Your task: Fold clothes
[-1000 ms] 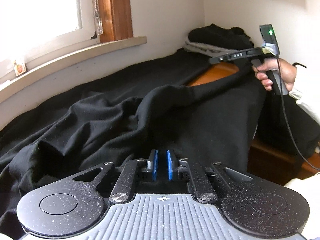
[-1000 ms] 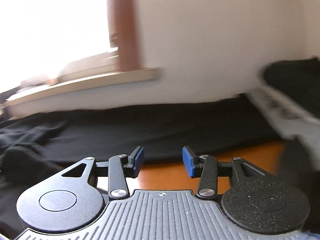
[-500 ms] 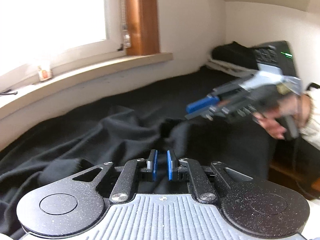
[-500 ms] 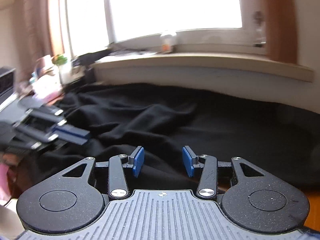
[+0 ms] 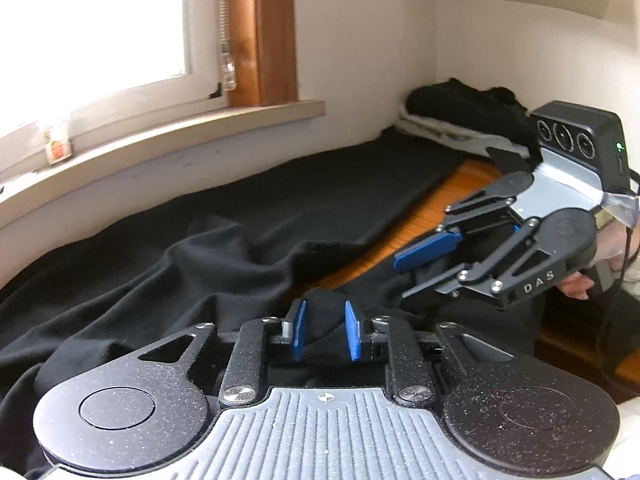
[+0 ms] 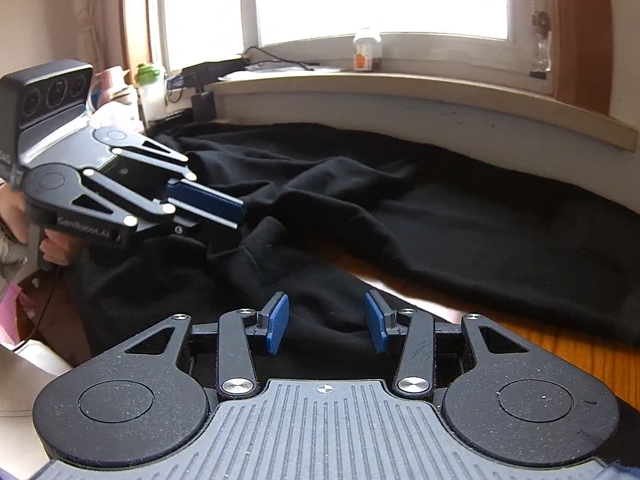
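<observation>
Two tongs hang over a black garment spread on a wooden table. The left gripper is opening, with a fold of the cloth between its blue pads, which no longer squeeze it. The right gripper is spread wide over the cloth, holding nothing. At one o'clock from the left tongs, folded clothes sit in the corner.

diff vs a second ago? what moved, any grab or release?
The left gripper was shut on a fold of the black garment; its jaws are now opening, with the fold still between the pads. The right gripper swung in from the far end of the wooden table towards the left one, open and empty, now over the cloth. The garment stayed spread out, and the folded pile in the corner is untouched.
</observation>
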`<act>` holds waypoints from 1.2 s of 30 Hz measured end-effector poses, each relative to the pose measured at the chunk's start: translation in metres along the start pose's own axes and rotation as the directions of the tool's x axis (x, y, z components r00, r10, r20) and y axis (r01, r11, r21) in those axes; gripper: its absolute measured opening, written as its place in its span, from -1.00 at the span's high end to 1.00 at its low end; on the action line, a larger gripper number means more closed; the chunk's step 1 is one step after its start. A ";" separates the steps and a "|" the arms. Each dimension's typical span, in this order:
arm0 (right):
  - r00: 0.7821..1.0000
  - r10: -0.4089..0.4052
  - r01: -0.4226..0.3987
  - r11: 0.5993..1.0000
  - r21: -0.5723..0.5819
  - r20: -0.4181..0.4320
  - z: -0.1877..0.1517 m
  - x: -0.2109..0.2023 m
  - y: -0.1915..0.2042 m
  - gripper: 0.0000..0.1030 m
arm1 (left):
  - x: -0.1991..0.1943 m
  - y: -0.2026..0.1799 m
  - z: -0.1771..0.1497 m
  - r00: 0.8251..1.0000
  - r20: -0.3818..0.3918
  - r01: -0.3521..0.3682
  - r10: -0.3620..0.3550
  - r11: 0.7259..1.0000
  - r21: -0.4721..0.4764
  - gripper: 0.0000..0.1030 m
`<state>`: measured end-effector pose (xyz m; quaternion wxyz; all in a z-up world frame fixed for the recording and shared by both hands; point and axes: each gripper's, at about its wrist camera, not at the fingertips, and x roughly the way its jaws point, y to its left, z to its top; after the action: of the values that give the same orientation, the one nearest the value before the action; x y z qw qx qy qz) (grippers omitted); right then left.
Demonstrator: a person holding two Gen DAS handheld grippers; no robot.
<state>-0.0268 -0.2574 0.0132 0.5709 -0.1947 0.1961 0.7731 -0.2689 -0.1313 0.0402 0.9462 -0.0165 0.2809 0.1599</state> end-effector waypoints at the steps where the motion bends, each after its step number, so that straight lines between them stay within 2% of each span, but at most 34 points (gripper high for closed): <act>1: 1.000 -0.005 0.005 1.000 0.005 0.003 -0.001 -0.001 -0.002 0.16 | 0.003 -0.002 0.001 1.000 -0.007 0.006 -0.006 1.000 0.009 0.46; 2: 1.000 -0.007 0.007 1.000 0.011 0.005 -0.002 -0.002 -0.003 0.16 | 0.006 -0.003 0.001 1.000 -0.018 0.008 -0.007 1.000 0.020 0.30; 3: 1.000 -0.010 0.010 1.000 0.017 0.007 -0.003 -0.003 -0.005 0.16 | 0.009 -0.005 0.002 1.000 -0.029 0.009 -0.008 0.999 0.031 0.26; 8: 1.000 -0.023 0.022 0.999 0.044 0.021 -0.009 -0.008 -0.013 0.16 | 0.020 -0.009 0.000 0.998 -0.054 0.030 -0.028 0.998 0.046 0.28; 10: 0.999 -0.029 0.027 0.998 0.054 0.027 -0.011 -0.010 -0.015 0.16 | 0.022 -0.009 0.000 0.998 -0.048 0.031 -0.028 0.998 0.048 0.57; 11: 0.999 -0.031 0.029 0.998 0.061 0.030 -0.012 -0.012 -0.017 0.16 | 0.022 -0.008 0.000 0.999 -0.040 0.031 -0.029 0.998 0.051 0.81; 12: 0.999 -0.037 0.035 0.997 0.065 0.033 -0.013 -0.014 -0.018 0.16 | 0.021 -0.008 0.000 0.999 -0.030 0.033 -0.031 0.998 0.054 0.91; 14: 0.998 -0.049 0.046 0.996 0.076 0.040 -0.017 -0.019 -0.021 0.16 | 0.018 -0.007 0.000 0.999 -0.009 0.038 -0.037 0.998 0.049 0.93; 17: 0.994 -0.091 0.084 0.991 0.103 0.065 -0.023 -0.037 -0.030 0.13 | 0.004 0.005 0.003 0.998 0.059 0.037 -0.036 0.999 -0.016 0.94; 19: 0.987 -0.141 0.129 0.983 0.131 0.081 -0.029 -0.055 -0.040 0.13 | -0.002 0.012 0.006 0.996 0.077 0.041 -0.037 0.998 -0.044 0.94; 21: 0.972 -0.220 0.204 0.966 0.159 0.087 -0.035 -0.076 -0.055 0.00 | -0.005 0.016 0.007 0.996 0.085 0.041 -0.036 0.998 -0.053 0.94; 23: 0.946 -0.312 0.292 0.938 0.189 0.086 -0.042 -0.099 -0.074 -0.01 | -0.002 0.013 0.007 0.996 0.076 0.041 -0.038 0.998 -0.043 0.94; 26: 0.870 -0.489 0.459 0.850 0.257 0.065 -0.052 -0.137 -0.111 -0.01 | 0.002 0.011 0.006 0.996 0.072 0.049 -0.045 0.998 -0.044 0.94; 27: 0.834 -0.549 0.518 0.810 0.275 0.047 -0.053 -0.147 -0.125 -0.01 | 0.003 0.011 0.005 0.996 0.072 0.053 -0.050 0.997 -0.049 0.94; 29: 0.743 -0.669 0.639 0.708 0.302 -0.004 -0.055 -0.164 -0.155 -0.01 | 0.004 0.011 0.003 0.996 0.070 0.056 -0.053 0.997 -0.053 0.94; 30: 0.706 -0.707 0.681 0.664 0.309 -0.037 -0.054 -0.166 -0.169 -0.01 | 0.005 0.010 0.002 0.996 0.069 0.058 -0.054 0.997 -0.054 0.94; 31: 0.671 -0.738 0.717 0.622 0.314 -0.071 -0.054 -0.168 -0.183 -0.01 | 0.005 0.010 0.001 0.996 0.067 0.059 -0.055 0.997 -0.055 0.94; 32: 0.647 -0.756 0.738 0.590 0.328 -0.097 -0.055 -0.169 -0.197 -0.02 | 0.005 0.010 0.000 0.996 0.068 0.058 -0.054 0.997 -0.056 0.94; 33: 0.634 -0.763 0.749 0.566 0.345 -0.124 -0.055 -0.168 -0.209 -0.02 | 0.006 0.011 0.000 0.996 0.068 0.058 -0.054 0.997 -0.058 0.94; 36: 0.629 -0.754 0.759 0.545 0.356 -0.189 -0.057 -0.155 -0.232 -0.16 | 0.007 0.012 -0.001 0.996 0.070 0.057 -0.052 0.996 -0.063 0.94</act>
<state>0.2427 -0.3497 0.0278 0.8733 -0.1432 0.2516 0.3919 -0.2674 -0.1180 0.0359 0.9583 -0.0493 0.2423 0.1436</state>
